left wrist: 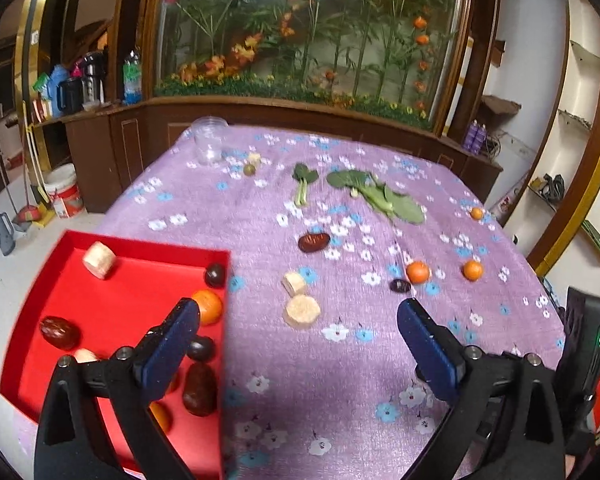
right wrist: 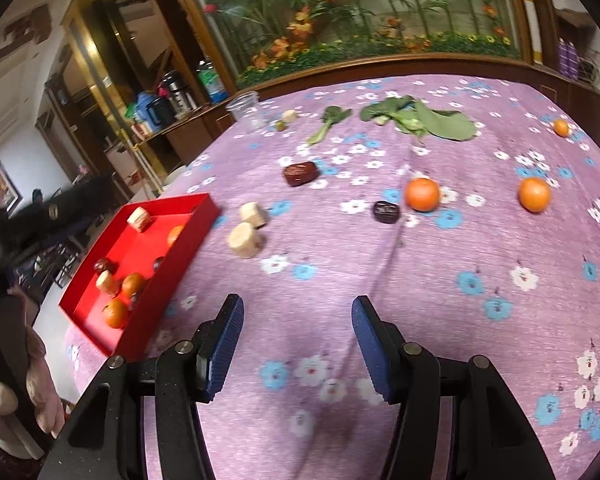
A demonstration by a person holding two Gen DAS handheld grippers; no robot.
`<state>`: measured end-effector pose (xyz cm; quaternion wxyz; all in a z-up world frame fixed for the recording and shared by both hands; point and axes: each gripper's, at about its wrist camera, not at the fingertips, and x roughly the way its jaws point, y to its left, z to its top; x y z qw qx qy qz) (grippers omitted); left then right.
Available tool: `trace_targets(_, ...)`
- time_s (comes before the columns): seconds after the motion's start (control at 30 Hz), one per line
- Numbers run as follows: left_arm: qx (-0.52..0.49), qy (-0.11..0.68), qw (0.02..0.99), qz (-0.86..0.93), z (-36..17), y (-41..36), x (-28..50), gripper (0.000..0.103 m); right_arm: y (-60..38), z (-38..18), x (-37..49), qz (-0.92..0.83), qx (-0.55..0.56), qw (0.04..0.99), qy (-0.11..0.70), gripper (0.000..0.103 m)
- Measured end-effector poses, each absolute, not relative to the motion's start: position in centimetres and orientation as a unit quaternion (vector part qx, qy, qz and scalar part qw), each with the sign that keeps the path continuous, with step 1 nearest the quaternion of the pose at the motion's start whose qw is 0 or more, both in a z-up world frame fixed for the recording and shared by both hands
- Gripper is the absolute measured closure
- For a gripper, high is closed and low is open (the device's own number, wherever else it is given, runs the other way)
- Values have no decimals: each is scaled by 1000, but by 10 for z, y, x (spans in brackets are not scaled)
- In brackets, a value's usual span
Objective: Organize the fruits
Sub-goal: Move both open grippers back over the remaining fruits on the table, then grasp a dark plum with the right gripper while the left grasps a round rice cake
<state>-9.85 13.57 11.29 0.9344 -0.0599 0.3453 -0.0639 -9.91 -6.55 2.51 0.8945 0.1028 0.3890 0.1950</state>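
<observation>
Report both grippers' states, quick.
Left gripper: open, holding nothing, partly over the red tray.
Right gripper: open, holding nothing, above the tablecloth.

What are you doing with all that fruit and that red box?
Someone is sorting fruit into the red tray with two handheld grippers. Several oranges and dark fruits are already in it. Both the left gripper and the right gripper are open and empty, while oranges and leafy greens lie on the purple tablecloth.
</observation>
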Motion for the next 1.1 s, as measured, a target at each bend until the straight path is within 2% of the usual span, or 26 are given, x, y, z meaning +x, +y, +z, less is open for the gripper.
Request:
trace_targets(0.8,-54,419,904,-62,48,121,-37,4,-85,17,-19,164,52,896,410,42)
trace_targets(0.9,-50,423,902,-68,44,118,-29,7,-83,17,-6,167,39,895,411,42)
trace_targets(1.0,-44,431,898,-72,39,114,-22,16,-80,14,6,172,32,893,415,42)
trace_targets(1.1,-42,439,895,-68,34,111,-16,18,-75,9,16,178,26,890,419,44)
